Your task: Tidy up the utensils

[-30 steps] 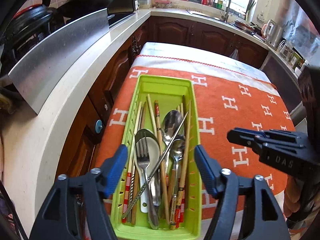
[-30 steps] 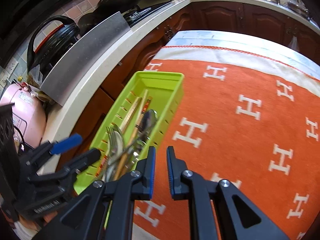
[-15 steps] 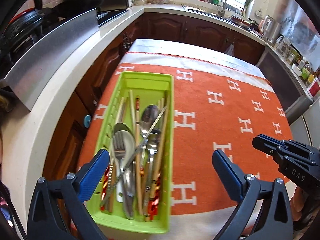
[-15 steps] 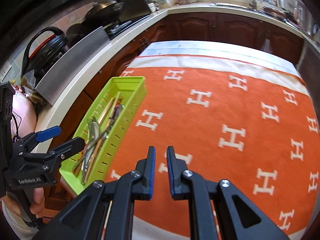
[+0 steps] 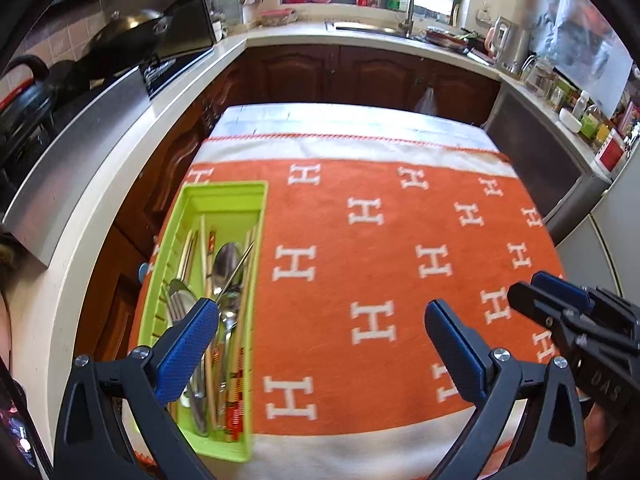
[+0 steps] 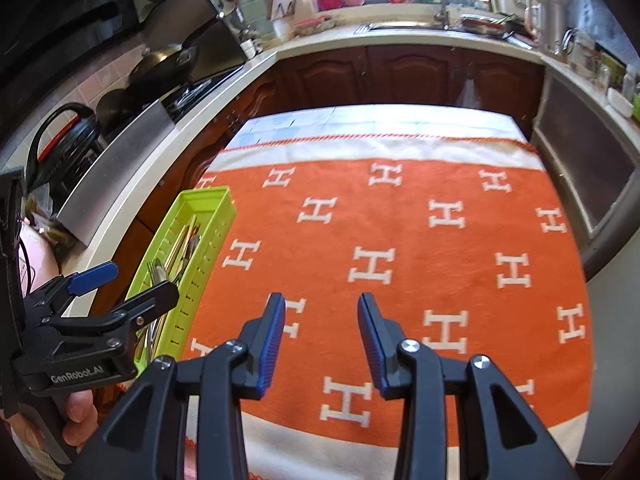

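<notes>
- Left gripper (image 5: 320, 334) now stands spread wide over the orange cloth (image 5: 400, 248). A second ago it was narrower and straddled the tray (image 5: 224, 200); since then it has swung right, so the tray sits at the lower left of its view, under its left finger only.
- Right gripper (image 6: 321, 338) has also changed: its fingers were nearly pressed together up to half a second ago and are now parted, holding nothing. It hangs over bare cloth near the desk's front edge, well apart from the tray.
- Both views have pulled back and up, taking in more of the desk (image 6: 360, 120).
- Utensils (image 5: 224, 300) all lie in the green tray at the desk's left edge: forks, spoons and chopsticks mixed lengthwise, with one thin metal piece lying crosswise over them. None lies on the cloth.
- My reading: with both grippers empty and away from the tray, this fits either a pause ahead of sorting the heap, or a withdrawal once everything is gathered in. The jumbled pile does not settle which.
</notes>
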Demonstrator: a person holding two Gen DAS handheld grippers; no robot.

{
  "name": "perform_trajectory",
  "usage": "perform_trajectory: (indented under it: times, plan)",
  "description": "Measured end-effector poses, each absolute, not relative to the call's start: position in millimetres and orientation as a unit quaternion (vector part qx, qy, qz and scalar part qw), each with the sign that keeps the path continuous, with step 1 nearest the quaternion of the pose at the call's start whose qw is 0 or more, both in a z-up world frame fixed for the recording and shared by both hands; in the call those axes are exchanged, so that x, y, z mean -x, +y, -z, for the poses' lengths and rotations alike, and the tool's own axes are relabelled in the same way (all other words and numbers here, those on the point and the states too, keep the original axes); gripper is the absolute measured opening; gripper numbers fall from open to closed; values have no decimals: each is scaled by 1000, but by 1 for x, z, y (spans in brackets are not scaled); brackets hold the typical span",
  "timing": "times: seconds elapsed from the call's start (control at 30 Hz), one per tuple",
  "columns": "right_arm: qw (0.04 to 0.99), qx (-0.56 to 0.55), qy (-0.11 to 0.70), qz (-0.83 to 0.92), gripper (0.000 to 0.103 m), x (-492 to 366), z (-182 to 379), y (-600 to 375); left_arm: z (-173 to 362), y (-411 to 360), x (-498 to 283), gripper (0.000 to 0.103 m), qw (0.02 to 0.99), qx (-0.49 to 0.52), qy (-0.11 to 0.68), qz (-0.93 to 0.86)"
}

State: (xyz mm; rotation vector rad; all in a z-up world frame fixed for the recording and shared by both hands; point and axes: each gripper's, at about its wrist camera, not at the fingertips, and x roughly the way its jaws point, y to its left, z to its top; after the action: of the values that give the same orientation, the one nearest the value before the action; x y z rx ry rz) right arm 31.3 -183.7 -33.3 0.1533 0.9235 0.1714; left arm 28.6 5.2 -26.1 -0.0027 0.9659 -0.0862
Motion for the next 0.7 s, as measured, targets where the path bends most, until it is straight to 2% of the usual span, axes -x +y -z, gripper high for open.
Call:
perform_trajectory:
  times: [0.33,0.7]
  plan:
    - [920,-45,384,-61,55,-1,-2,-187,-1,-17,-13,102,898,6,440,17]
    - [927,-48,368,-56,56,10,-9,-190,-8,-21,0,102,905,-1,426,2]
